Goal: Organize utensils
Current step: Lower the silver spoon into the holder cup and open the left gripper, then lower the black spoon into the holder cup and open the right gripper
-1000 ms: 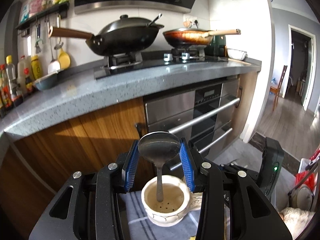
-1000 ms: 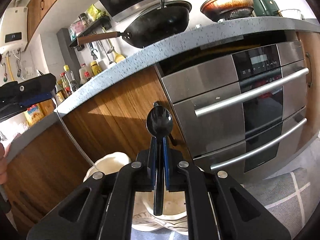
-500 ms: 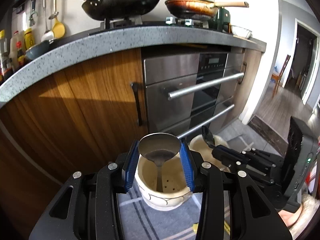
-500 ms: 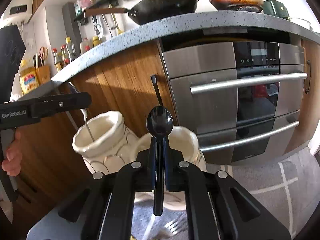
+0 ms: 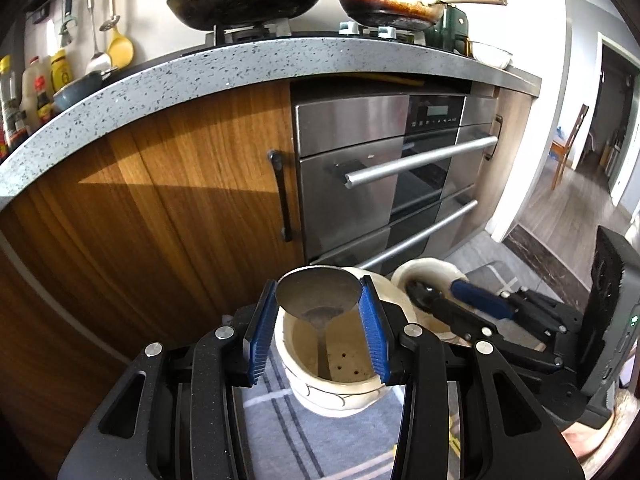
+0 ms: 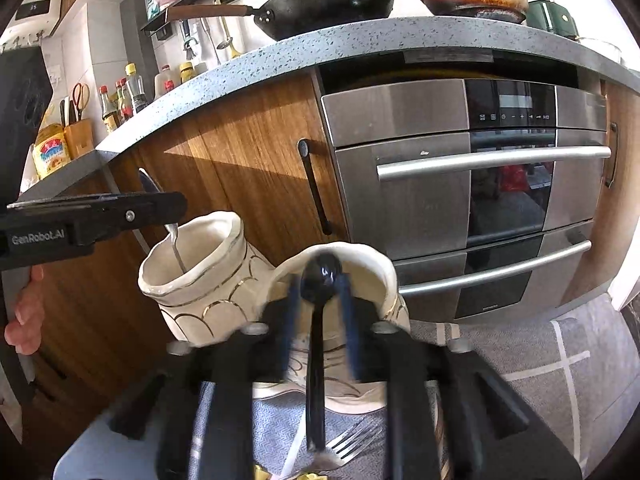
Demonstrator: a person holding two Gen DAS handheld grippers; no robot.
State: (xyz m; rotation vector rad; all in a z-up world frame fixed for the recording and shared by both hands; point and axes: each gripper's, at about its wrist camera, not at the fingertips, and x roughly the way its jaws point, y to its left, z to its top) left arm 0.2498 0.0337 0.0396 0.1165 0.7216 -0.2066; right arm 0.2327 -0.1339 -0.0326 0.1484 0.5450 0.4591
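Note:
My left gripper point(image 5: 318, 330) is shut on a metal spoon point(image 5: 318, 300) by its bowl, with the handle hanging down inside a cream ceramic holder point(image 5: 332, 388). That holder also shows in the right wrist view point(image 6: 192, 276). My right gripper point(image 6: 318, 300) is motion-blurred and its blue pads have parted. A black spoon point(image 6: 318, 320) stands between them over a second cream holder point(image 6: 376, 264), untouched by either pad. In the left wrist view the right gripper point(image 5: 444, 300) and the black spoon point(image 5: 420, 294) are at the second holder point(image 5: 424, 272).
A fork point(image 6: 352, 442) lies on the grey checked cloth point(image 6: 520, 360) below the right gripper. Behind are wooden cabinet doors point(image 5: 180, 184), a steel oven point(image 6: 460, 184) with bar handles and a speckled counter point(image 5: 200, 68) with pans.
Both grippers have dropped lower over the holders. The metal spoon's handle has gone deeper into the left holder. The right gripper's pads have opened from the black spoon.

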